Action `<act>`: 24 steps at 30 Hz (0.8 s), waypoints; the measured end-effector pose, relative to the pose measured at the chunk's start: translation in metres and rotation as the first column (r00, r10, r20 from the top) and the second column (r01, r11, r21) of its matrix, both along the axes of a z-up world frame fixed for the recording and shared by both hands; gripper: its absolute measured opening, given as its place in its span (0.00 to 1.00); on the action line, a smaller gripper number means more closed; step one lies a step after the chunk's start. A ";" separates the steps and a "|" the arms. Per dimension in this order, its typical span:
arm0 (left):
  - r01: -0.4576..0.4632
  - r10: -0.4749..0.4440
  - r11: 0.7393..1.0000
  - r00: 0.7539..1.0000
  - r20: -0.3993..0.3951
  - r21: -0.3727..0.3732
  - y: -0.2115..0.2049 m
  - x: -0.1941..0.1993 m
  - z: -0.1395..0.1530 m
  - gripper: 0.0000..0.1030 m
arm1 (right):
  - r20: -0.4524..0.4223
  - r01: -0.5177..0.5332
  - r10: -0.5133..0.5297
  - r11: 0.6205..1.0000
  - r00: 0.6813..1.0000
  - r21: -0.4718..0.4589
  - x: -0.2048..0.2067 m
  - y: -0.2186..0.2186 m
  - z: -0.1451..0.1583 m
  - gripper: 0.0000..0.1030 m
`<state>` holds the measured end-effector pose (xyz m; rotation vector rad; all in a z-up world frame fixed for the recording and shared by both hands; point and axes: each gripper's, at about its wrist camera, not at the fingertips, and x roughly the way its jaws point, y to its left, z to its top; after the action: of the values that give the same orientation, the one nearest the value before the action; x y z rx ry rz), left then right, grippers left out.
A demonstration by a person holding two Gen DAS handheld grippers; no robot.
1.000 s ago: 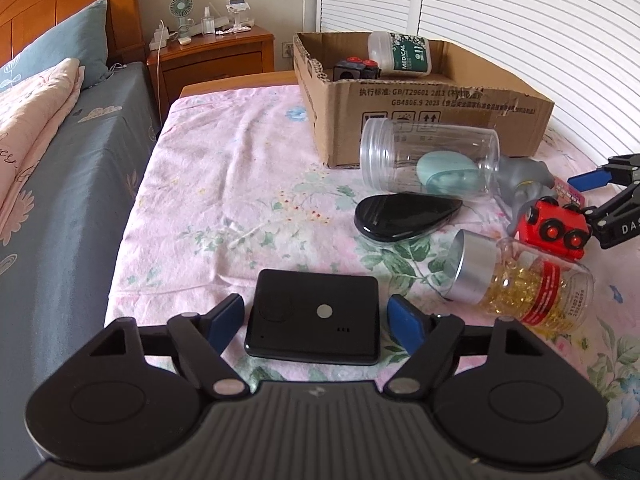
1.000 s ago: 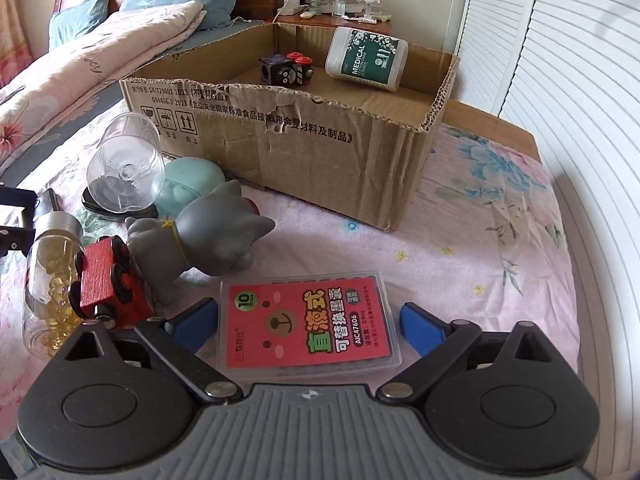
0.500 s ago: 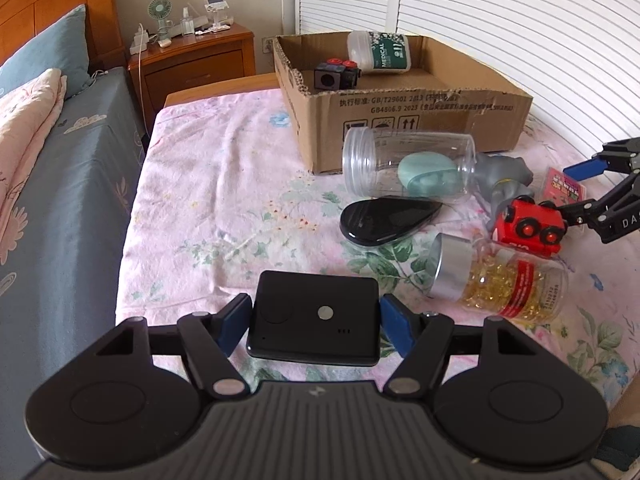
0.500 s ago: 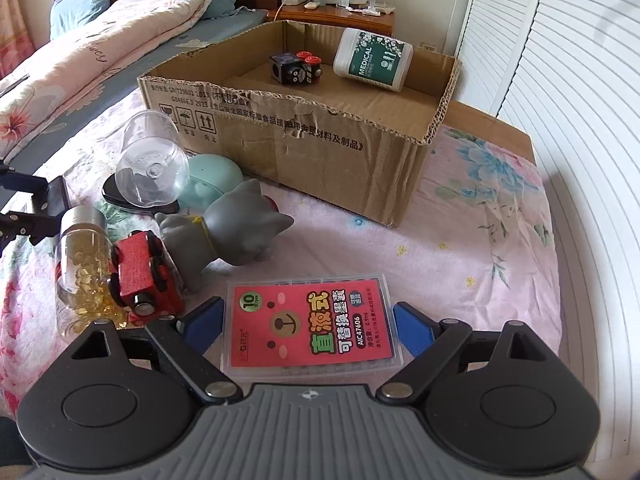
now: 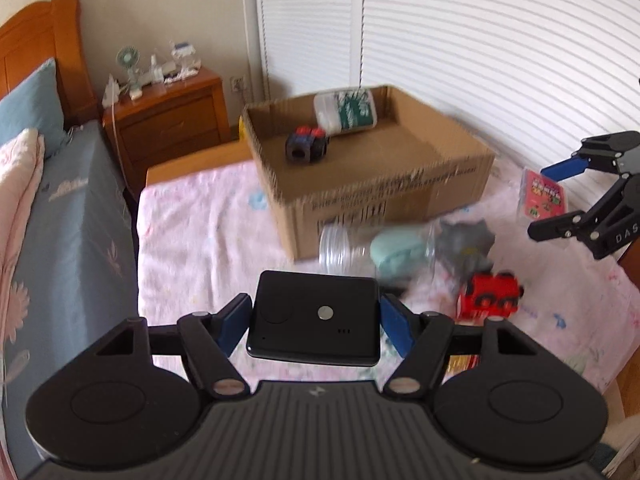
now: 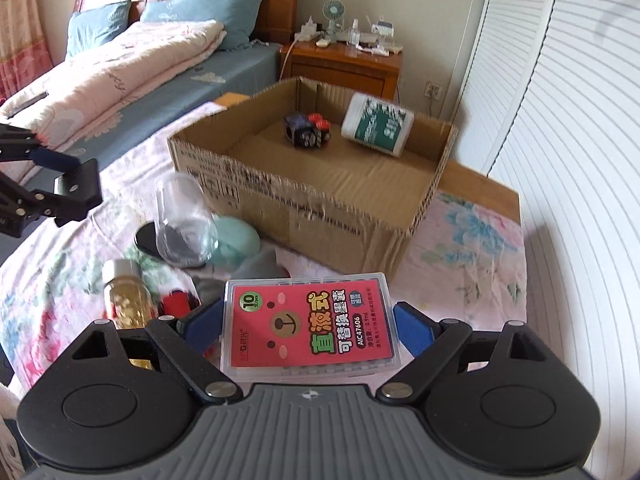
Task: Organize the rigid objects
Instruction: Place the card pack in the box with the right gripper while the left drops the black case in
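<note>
My left gripper point(image 5: 316, 320) is shut on a flat black box point(image 5: 314, 316) and holds it in the air above the bedspread, short of the cardboard box point(image 5: 380, 196). My right gripper point(image 6: 308, 328) is shut on a red ink-cartridge case point(image 6: 310, 326), also lifted, in front of the cardboard box point(image 6: 312, 204). The box holds a white and green bottle point(image 6: 378, 124) and a dark toy cube point(image 6: 306, 130). The right gripper also shows in the left wrist view point(image 5: 560, 196) with the red case point(image 5: 542, 196).
On the flowered bedspread lie a clear jar point(image 6: 186, 216), a mint green object point(image 6: 236, 240), a grey cat figure point(image 5: 466, 246), a red toy train point(image 5: 490, 294), a capsule bottle point(image 6: 124, 296) and a black oval lid point(image 6: 146, 236). A nightstand point(image 5: 168, 116) stands behind.
Both grippers have closed on their objects and lifted them off the bedspread. The black box and the red case now hang above the bed, closer to the cardboard box.
</note>
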<state>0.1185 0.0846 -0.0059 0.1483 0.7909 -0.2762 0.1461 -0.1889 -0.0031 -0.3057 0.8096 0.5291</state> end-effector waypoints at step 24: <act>0.050 -0.045 0.998 0.993 0.105 -0.045 -0.037 0.119 0.008 0.99 | 0.084 -0.038 0.035 0.999 0.996 0.033 0.048 0.025 0.041 0.90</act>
<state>0.2370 0.0471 0.0024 0.1354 0.6777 -0.3295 0.1939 -0.1640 0.0381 -0.3097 0.7143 0.5605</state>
